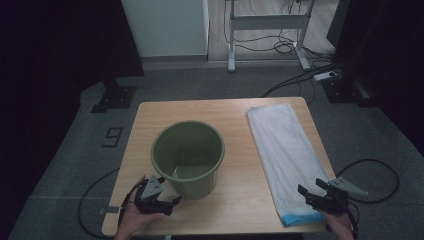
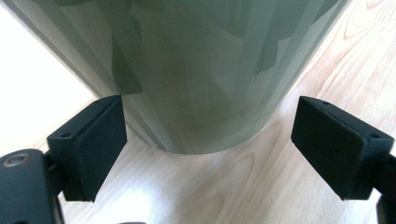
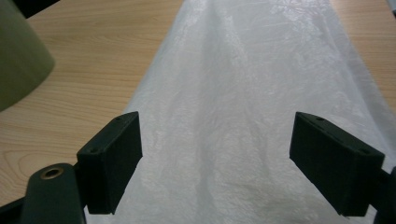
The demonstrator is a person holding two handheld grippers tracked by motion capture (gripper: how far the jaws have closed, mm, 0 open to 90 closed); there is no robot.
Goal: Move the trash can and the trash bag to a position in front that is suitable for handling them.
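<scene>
White, thin plastic is what the right gripper [image 1: 320, 196] is lined up on: a flattened bag [image 1: 286, 150] with a blue edge at its near end, lying lengthwise along the right side of the wooden table [image 1: 235, 112]. In the right gripper view its jaws stand wide apart above the near end of the bag [image 3: 243, 107], gripping nothing. Film like that looks featherlight, limp and slick; I would expect it to slide on the wood rather than lift, so pinching a small fold at the near blue edge seems the surest hold. Beside it, toward the left of the table, sits an olive-green bucket [image 1: 188, 156], upright and empty as far as I can see. The left gripper [image 1: 159, 196] sits low at its base, jaws spread to either side of the bucket's wall [image 2: 196, 70] and not closed on it. Stiff, light plastic, smooth-sided; steadying it at the rim would likely serve better than squeezing the round wall.
</scene>
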